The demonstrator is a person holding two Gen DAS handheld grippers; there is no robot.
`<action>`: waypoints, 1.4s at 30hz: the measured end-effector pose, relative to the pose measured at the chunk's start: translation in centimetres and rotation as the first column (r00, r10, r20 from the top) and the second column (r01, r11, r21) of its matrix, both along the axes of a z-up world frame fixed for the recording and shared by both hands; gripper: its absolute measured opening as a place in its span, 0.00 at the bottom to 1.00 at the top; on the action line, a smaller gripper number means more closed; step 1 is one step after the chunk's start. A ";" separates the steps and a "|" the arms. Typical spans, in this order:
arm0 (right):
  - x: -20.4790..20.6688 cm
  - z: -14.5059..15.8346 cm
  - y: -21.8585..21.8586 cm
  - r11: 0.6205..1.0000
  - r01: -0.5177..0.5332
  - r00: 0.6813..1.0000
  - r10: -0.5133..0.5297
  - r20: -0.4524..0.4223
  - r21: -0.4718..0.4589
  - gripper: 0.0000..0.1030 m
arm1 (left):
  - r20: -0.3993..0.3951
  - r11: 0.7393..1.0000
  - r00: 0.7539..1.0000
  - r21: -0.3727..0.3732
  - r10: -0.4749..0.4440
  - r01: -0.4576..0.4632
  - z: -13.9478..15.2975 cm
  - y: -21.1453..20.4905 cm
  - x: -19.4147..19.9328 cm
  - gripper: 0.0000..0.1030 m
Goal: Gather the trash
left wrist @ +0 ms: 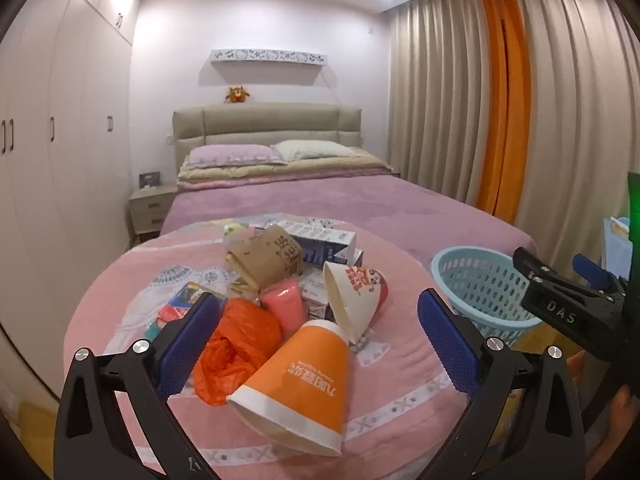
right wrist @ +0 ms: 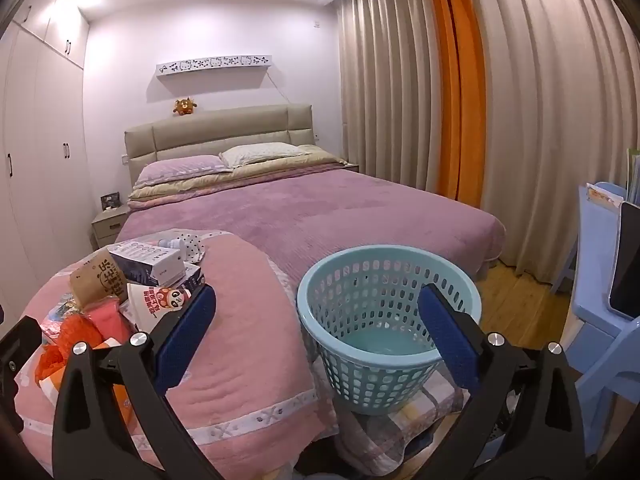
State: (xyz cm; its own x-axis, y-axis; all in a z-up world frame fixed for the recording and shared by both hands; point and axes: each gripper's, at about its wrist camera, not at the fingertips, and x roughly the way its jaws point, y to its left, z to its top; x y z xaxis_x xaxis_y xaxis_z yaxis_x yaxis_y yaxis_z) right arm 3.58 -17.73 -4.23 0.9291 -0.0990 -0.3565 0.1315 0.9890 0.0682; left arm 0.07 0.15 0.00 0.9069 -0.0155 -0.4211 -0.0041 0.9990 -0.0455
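A heap of trash lies on the pink blanket [left wrist: 120,300]: an orange paper cup [left wrist: 300,376] on its side, a crumpled orange plastic bag [left wrist: 236,344], a white paper cup with a panda print [left wrist: 352,296], a brown paper cup [left wrist: 268,260], a pink packet [left wrist: 282,306] and blue-white boxes [left wrist: 324,244]. My left gripper [left wrist: 316,340] is open, its pads either side of the orange cup and bag. A light blue basket [right wrist: 380,320] stands empty to the right. My right gripper [right wrist: 316,336] is open and empty, just before the basket.
A bed with a purple cover [right wrist: 320,216] lies behind the heap. A beige and orange curtain [right wrist: 460,80] hangs on the right. A blue chair [right wrist: 600,312] stands at the far right on the wooden floor [right wrist: 516,304]. Wardrobes [left wrist: 60,140] line the left wall.
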 end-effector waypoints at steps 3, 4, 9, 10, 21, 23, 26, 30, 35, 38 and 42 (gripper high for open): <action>0.0 0.0 0.0 1.000 -0.007 1.000 0.007 -0.002 -0.002 0.93 | -0.012 0.999 1.000 -0.024 -0.022 0.022 0.2 0.4 0.8 0.93; 0.0 0.0 0.0 1.000 -0.010 1.000 0.010 -0.003 -0.001 0.93 | 0.034 1.000 0.999 -0.026 -0.012 0.013 0.6 0.4 0.0 0.93; -0.1 0.6 0.2 1.000 -0.008 1.000 0.008 0.007 -0.006 0.93 | 0.075 1.000 0.997 0.013 0.003 -0.004 0.8 0.0 -0.8 0.93; -0.5 0.7 0.2 1.000 -0.007 1.000 0.007 0.015 -0.010 0.93 | 0.078 1.000 0.997 0.017 -0.004 0.003 0.6 -0.2 -1.1 0.93; -0.6 0.7 0.6 1.000 -0.015 1.000 0.015 0.013 -0.012 0.93 | 0.073 1.000 0.997 -0.009 0.022 -0.022 0.6 0.9 -1.2 0.93; -0.6 0.8 0.7 1.000 -0.021 1.000 0.021 0.009 -0.009 0.93 | 0.076 1.000 0.997 -0.013 0.025 -0.024 1.0 1.1 -1.6 0.93; -0.5 0.8 0.6 1.000 -0.028 1.000 0.028 0.005 -0.004 0.93 | 0.077 1.000 0.997 -0.015 0.027 -0.025 1.0 1.3 -1.8 0.93; -0.5 0.7 0.8 0.999 -0.035 0.999 0.035 0.005 -0.006 0.93 | 0.074 1.000 0.997 -0.016 0.023 -0.022 1.1 1.4 -1.9 0.93; -0.4 0.5 0.9 0.999 -0.038 0.999 0.038 -0.004 -0.009 0.93 | 0.070 1.000 0.997 -0.017 0.021 -0.020 1.0 1.4 -1.8 0.93; -0.3 0.4 0.8 0.999 -0.039 0.999 0.039 -0.006 -0.004 0.93 | 0.068 1.000 0.997 -0.018 0.020 -0.019 1.0 1.4 -1.9 0.93; -0.3 0.4 0.9 0.999 -0.038 0.999 0.038 -0.007 -0.005 0.93 | 0.059 1.000 0.998 -0.022 0.007 -0.005 0.7 1.3 -1.5 0.93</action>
